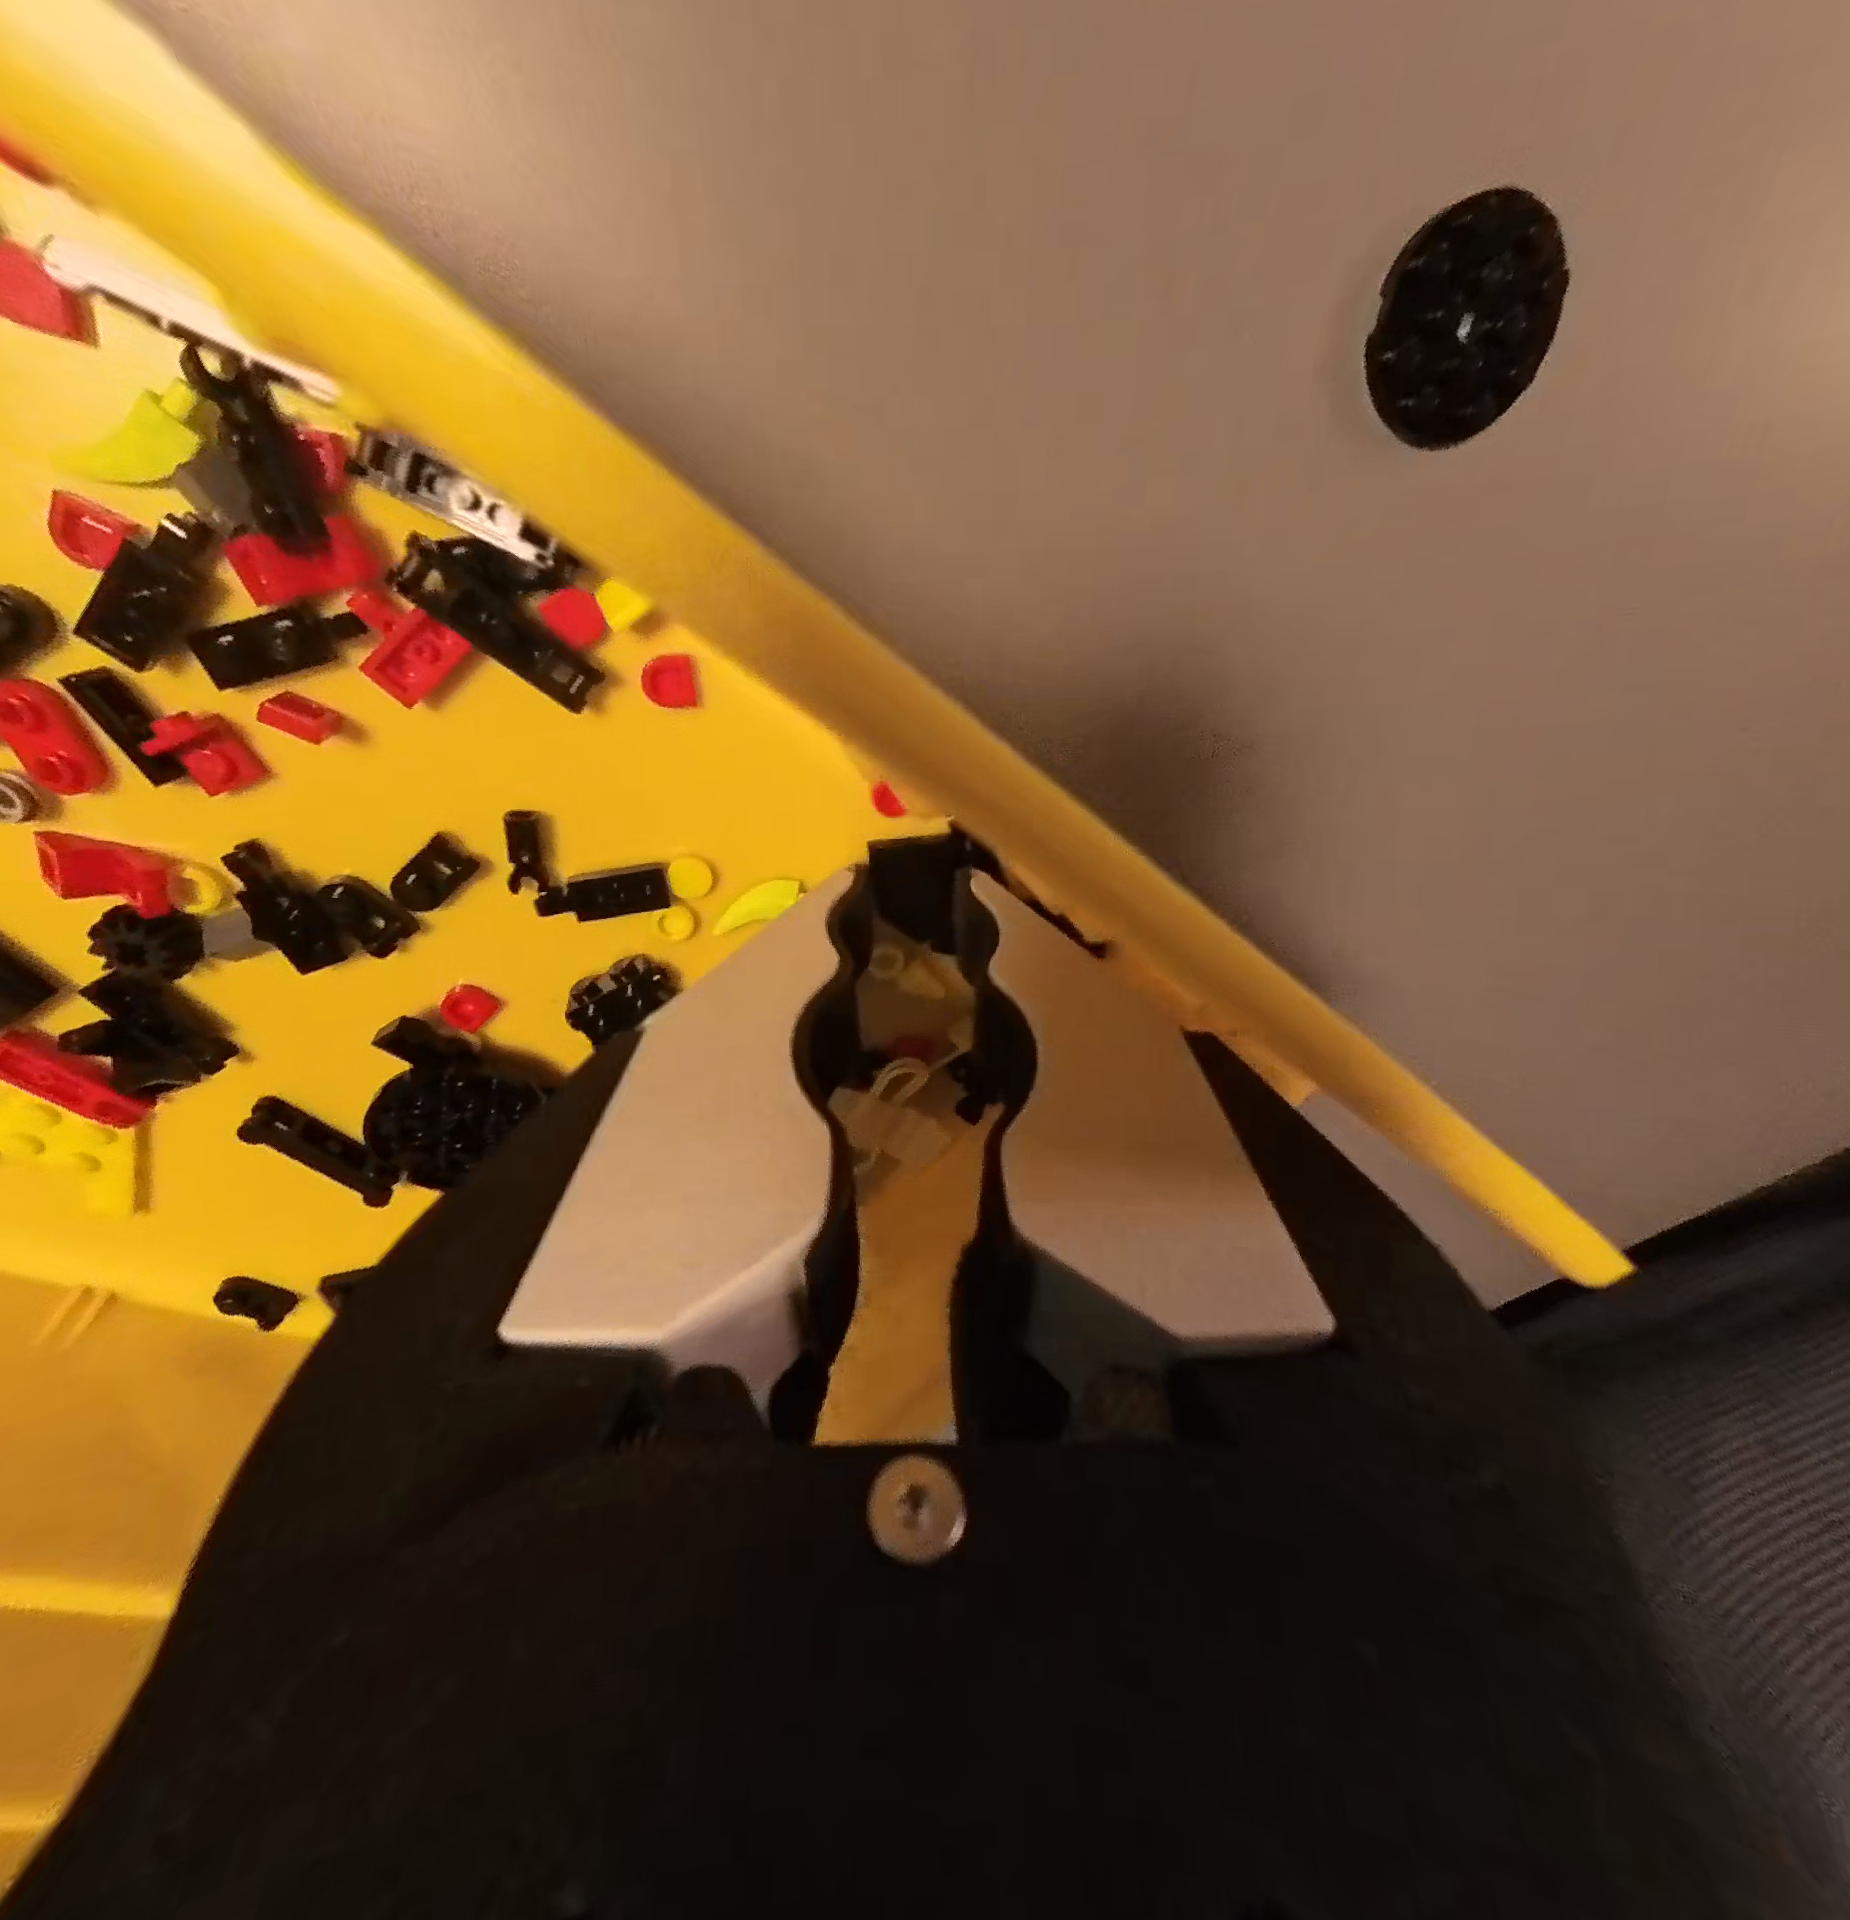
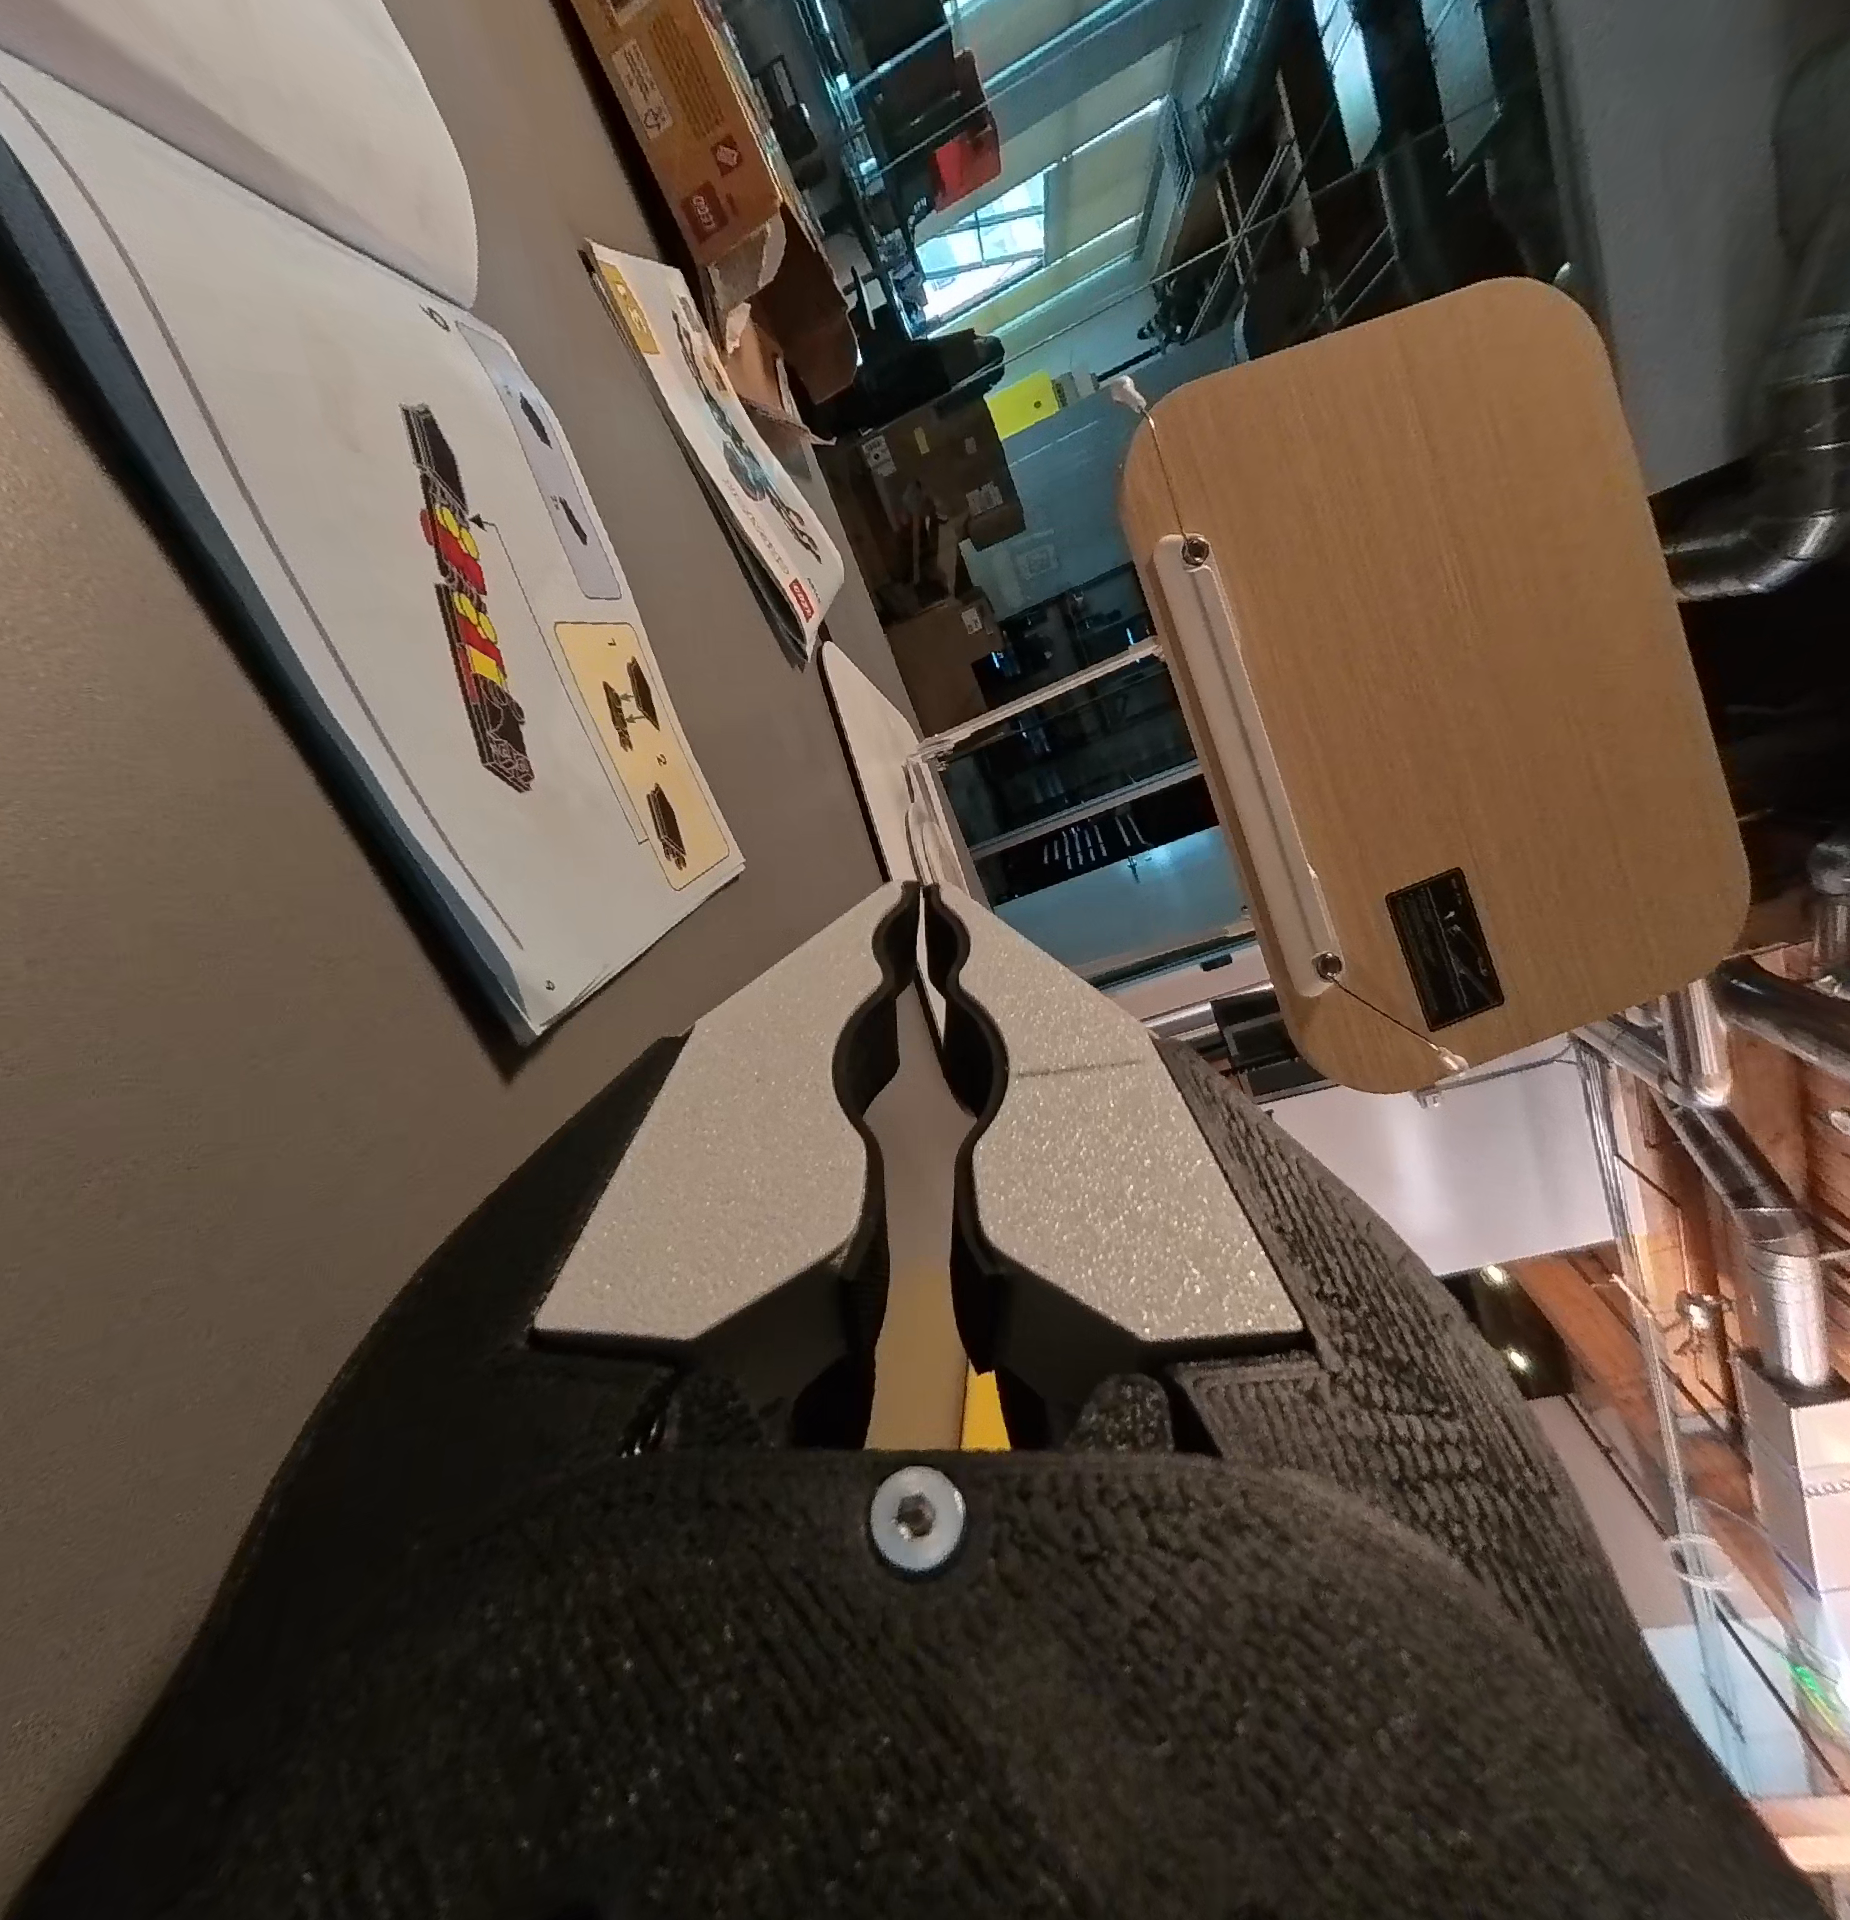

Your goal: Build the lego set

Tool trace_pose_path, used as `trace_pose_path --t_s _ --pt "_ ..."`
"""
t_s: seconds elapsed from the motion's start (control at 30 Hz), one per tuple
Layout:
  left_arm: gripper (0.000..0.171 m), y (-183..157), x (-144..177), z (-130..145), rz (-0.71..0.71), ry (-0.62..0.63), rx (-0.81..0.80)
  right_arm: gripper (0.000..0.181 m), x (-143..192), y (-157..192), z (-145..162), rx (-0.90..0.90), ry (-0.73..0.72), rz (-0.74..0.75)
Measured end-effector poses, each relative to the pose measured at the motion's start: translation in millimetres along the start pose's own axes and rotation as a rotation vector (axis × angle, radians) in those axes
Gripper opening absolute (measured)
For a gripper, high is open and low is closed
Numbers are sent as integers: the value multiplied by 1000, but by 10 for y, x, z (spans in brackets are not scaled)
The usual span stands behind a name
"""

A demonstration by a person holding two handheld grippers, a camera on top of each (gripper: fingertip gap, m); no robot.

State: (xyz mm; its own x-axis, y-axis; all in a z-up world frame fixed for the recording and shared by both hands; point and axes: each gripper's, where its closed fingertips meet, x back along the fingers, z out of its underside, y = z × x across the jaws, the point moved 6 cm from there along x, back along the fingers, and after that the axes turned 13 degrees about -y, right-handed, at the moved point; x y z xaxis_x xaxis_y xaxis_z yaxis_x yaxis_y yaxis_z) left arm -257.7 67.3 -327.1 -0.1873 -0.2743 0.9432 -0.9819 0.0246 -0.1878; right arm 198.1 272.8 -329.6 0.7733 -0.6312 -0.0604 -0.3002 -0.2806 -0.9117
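Observation:
My left gripper (image 1: 916, 894) is shut on a small black Lego piece (image 1: 913, 864) and holds it at the rim of the yellow tray (image 1: 796, 582). Many loose red, black and yellow Lego pieces (image 1: 277, 623) lie in the tray to the left. A black round Lego plate (image 1: 1461, 317) lies alone on the grey table (image 1: 1212, 520), beyond the tray. My right gripper (image 2: 921, 909) is shut with nothing between its tips, tilted on its side above the table (image 2: 121, 831). The open instruction booklet (image 2: 381, 540) lies just left of it.
A second leaflet (image 2: 734, 447) and a torn cardboard box (image 2: 692, 125) lie farther back on the table. A wooden board (image 2: 1440, 675) with a white rail stands to the right of my right gripper. A dark fabric surface (image 1: 1731, 1455) borders the table's near edge. The grippers' ends are close to 50 cm from one another.

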Motion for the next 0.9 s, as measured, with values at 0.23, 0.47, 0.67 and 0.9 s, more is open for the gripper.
trace_pose_path --t_s 0.23,0.47,0.67,0.9 --pt "0 -1 368 -83 -76 -167 -52 0 1 6 -9 -2 -7 -4" --pt "8 -43 210 116 8 -2 -13 0 0 6 -4 -5 -6 -5" --pt "21 -17 82 113 -1 55 0 0 -1 8 -1 -6 -4 -6" --pt "21 -71 44 34 -31 61 -71 0 -8 13 6 1 3 -8"
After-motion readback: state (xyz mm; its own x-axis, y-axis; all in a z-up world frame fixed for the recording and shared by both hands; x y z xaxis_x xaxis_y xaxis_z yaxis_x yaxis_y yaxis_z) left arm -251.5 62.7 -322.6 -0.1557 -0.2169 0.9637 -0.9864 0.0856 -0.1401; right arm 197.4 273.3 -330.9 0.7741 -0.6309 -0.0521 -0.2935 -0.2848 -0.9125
